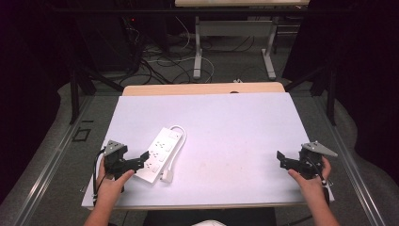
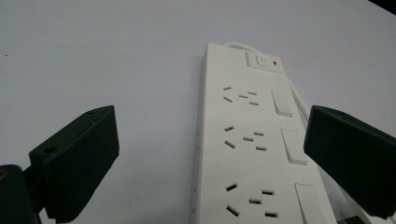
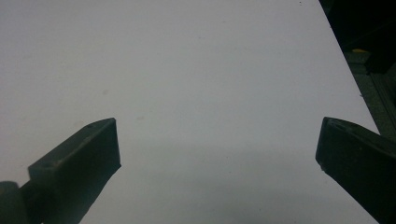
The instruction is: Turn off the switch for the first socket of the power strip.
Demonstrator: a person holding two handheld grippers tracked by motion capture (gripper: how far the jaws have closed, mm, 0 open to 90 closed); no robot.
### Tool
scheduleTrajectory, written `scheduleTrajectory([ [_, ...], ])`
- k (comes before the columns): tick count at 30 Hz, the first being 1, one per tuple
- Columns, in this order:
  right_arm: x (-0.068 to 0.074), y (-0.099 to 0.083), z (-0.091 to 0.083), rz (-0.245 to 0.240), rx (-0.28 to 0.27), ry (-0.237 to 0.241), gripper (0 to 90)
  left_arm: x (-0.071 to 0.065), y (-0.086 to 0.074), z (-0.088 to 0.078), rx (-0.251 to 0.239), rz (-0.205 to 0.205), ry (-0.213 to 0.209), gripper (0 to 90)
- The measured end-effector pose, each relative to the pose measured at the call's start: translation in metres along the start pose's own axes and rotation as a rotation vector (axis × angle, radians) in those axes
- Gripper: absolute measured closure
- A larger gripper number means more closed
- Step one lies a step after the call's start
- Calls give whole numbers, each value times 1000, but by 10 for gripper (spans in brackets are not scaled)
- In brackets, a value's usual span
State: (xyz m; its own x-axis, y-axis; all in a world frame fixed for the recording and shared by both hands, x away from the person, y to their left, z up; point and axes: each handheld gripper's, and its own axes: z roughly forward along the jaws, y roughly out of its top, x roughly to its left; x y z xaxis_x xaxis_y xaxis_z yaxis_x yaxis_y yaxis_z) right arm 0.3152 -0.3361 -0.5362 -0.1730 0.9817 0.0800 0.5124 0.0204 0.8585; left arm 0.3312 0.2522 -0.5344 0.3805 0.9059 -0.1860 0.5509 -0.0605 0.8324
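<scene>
- The white counter [image 1: 226, 122] fills my high view, with dark curtains at the sides and cables on the floor behind it.
- A white strip [image 1: 158, 154] lies flat on the counter's left half, angled, its cord [image 1: 178, 128] looping at the far end.
- My left tongs [image 1: 142, 158] sit at the strip's near end; in the left gripper view their jaws stand wide apart, the strip [image 2: 252, 140] between them, unpressed.
- My right tongs [image 1: 281, 159] hover near the counter's right edge, well apart from the strip, jaws spread wide over bare surface [image 3: 201, 93].
</scene>
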Motion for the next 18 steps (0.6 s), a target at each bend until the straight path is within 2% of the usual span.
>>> scheduleTrajectory([
  [6,3,0,0,-5,2,3,0,-2,-2,-3,3,19,-1,33],
  [8,7,1,-1,-31,-9,4,0,-2,-3,-5,4,23,-2,37],
  [10,10,0,-1,-34,-15,11,0,-3,-2,-6,4,29,0,42],
  [11,10,1,-2,-45,-6,7,0,-3,-2,-6,4,31,0,48],
  [13,12,1,0,-56,-22,20,0,-3,-2,-6,4,38,2,58],
  [16,14,1,0,-52,-16,32,0,-2,-2,-4,15,48,21,74],
  [17,13,1,0,-68,-14,36,0,-3,-2,-3,15,52,26,81],
  [18,15,1,1,-58,-15,54,0,-3,-2,-3,14,53,27,97],
])
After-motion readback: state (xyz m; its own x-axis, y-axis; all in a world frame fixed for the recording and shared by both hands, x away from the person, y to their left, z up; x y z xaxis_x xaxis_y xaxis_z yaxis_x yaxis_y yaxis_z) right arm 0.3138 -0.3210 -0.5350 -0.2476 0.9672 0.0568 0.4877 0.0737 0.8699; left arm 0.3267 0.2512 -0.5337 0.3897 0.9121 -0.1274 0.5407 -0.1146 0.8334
